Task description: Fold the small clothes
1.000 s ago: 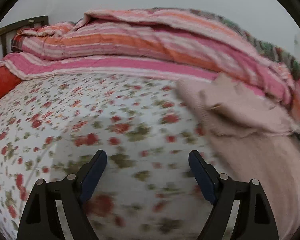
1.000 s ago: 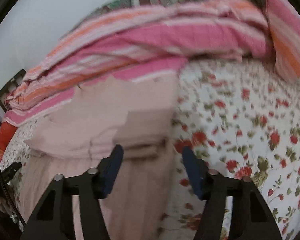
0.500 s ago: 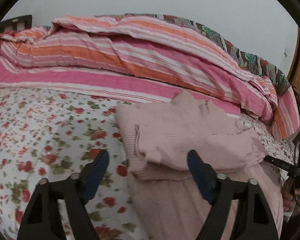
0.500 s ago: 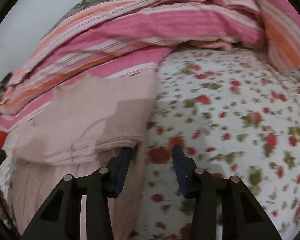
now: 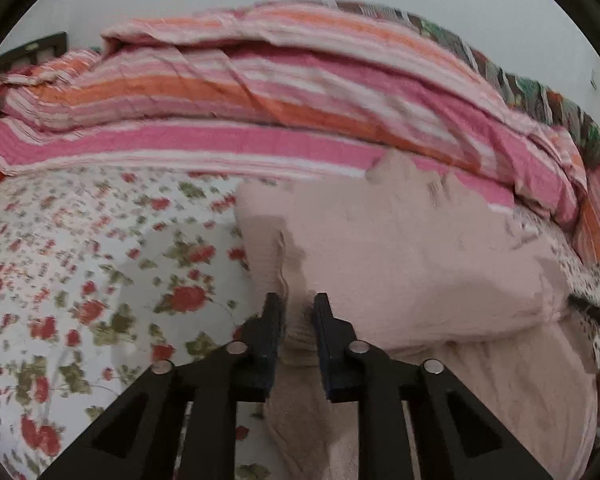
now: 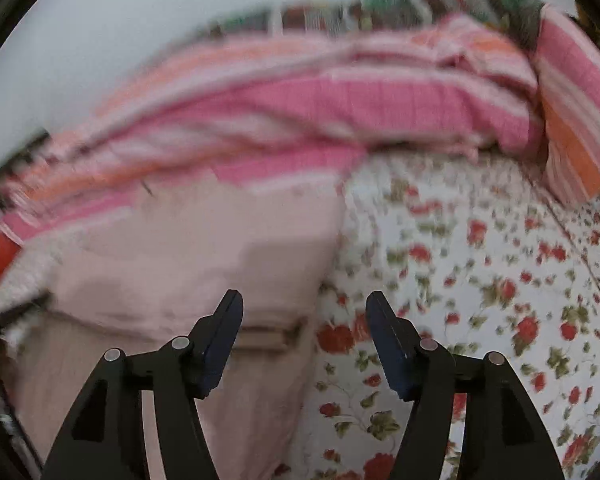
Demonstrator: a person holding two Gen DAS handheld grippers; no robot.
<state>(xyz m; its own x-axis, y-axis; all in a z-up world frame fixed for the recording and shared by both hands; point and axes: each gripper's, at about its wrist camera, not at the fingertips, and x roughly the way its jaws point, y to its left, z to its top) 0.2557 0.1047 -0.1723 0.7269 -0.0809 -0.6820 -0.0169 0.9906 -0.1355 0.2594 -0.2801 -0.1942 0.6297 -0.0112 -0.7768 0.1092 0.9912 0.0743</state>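
A pale pink knitted garment (image 5: 412, 256) lies partly folded on the floral bedsheet (image 5: 80, 272). My left gripper (image 5: 298, 308) is shut on the garment's left edge, with cloth bunched between its blue pads. In the right wrist view the same garment (image 6: 188, 256) lies at the left. My right gripper (image 6: 304, 308) is open and empty above the garment's right edge and the sheet (image 6: 480, 280).
A pink and orange striped quilt (image 5: 300, 92) is piled along the far side of the bed; it also shows in the right wrist view (image 6: 340, 96). A dark bed frame (image 5: 28, 48) stands at the far left. A white wall is behind.
My left gripper moved right onto the garment and shut on its left edge. My right gripper narrowed at the garment's right edge, then opened wide again.
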